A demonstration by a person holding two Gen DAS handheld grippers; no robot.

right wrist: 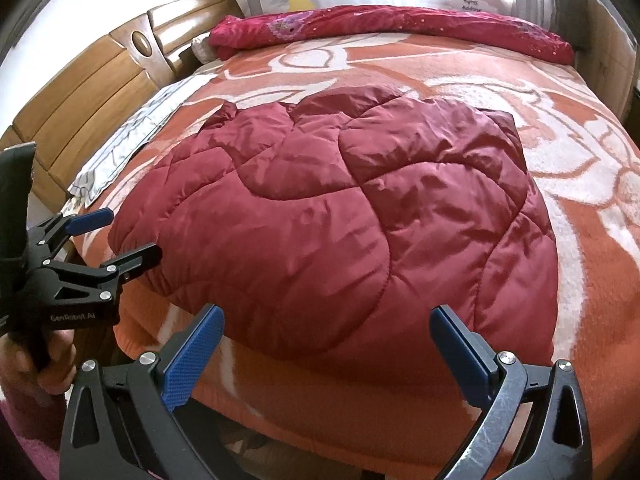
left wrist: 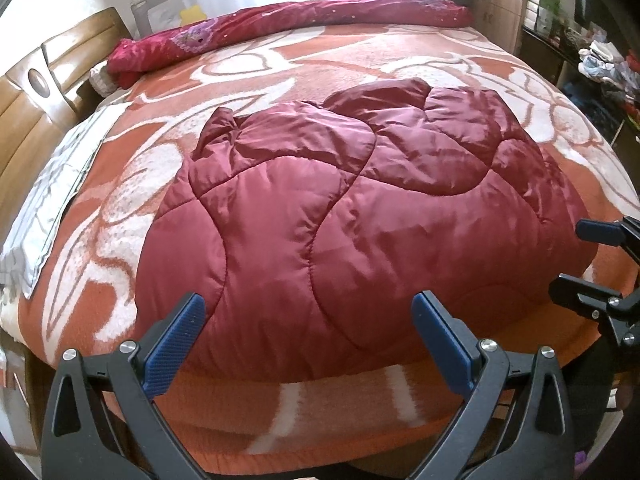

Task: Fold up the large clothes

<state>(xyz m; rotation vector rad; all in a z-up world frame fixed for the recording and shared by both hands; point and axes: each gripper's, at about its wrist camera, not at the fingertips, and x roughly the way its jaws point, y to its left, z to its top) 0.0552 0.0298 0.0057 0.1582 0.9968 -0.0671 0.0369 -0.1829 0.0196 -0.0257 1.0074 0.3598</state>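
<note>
A dark red quilted padded garment [left wrist: 340, 216] lies spread in a rounded heap on the bed, near its front edge; it also shows in the right wrist view [right wrist: 352, 216]. My left gripper [left wrist: 308, 312] is open and empty, its blue pads held just before the garment's near edge. My right gripper [right wrist: 326, 324] is open and empty, likewise just in front of the garment's near edge. The right gripper shows at the right edge of the left wrist view [left wrist: 568, 260], and the left gripper at the left edge of the right wrist view [right wrist: 132, 236]; both stand open there.
The bed carries an orange and white patterned blanket [left wrist: 360, 68]. A rolled crimson quilt [left wrist: 280, 28] lies along the far side. A grey-white cloth [left wrist: 52, 200] lies at the bed's left. A wooden headboard [right wrist: 80, 92] stands left, cluttered shelves [left wrist: 600, 60] right.
</note>
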